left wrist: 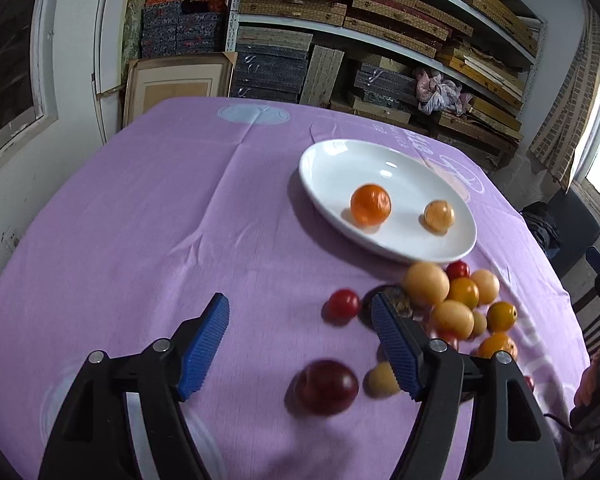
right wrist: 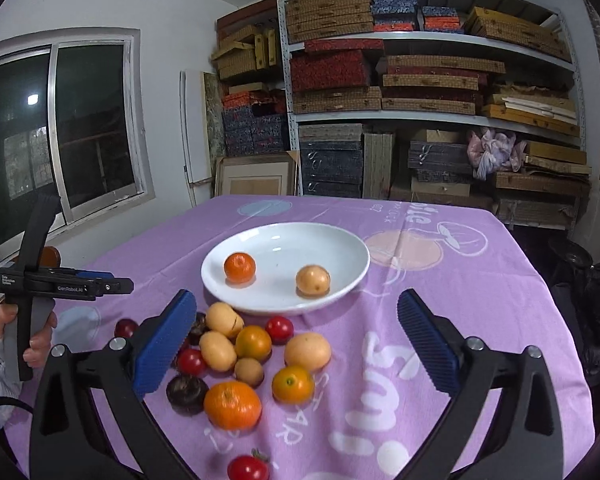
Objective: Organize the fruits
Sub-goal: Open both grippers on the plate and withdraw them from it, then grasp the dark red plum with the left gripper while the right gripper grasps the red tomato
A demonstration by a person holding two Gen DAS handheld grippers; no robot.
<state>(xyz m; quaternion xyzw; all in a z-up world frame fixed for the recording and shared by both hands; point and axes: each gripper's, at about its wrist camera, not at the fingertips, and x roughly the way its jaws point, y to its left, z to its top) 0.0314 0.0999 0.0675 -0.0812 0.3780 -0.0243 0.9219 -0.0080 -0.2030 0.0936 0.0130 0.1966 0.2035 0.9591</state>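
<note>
purple tablecloth (right wrist: 480,280) before stacked shelves (right wrist: 420,80).
both grippers hover spread and empty: left gripper (left wrist: 300,316), right gripper (right wrist: 296,312) over the fruit pile (right wrist: 256,356) beside the plate (right wrist: 340,248); left fingers (left wrist: 392,340) hide some fruit.

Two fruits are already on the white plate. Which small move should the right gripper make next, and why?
Probably lower the open right gripper over the large orange nearest it. Only an orange fruit and a yellow one lie on the white plate, and both grippers are empty.
</note>
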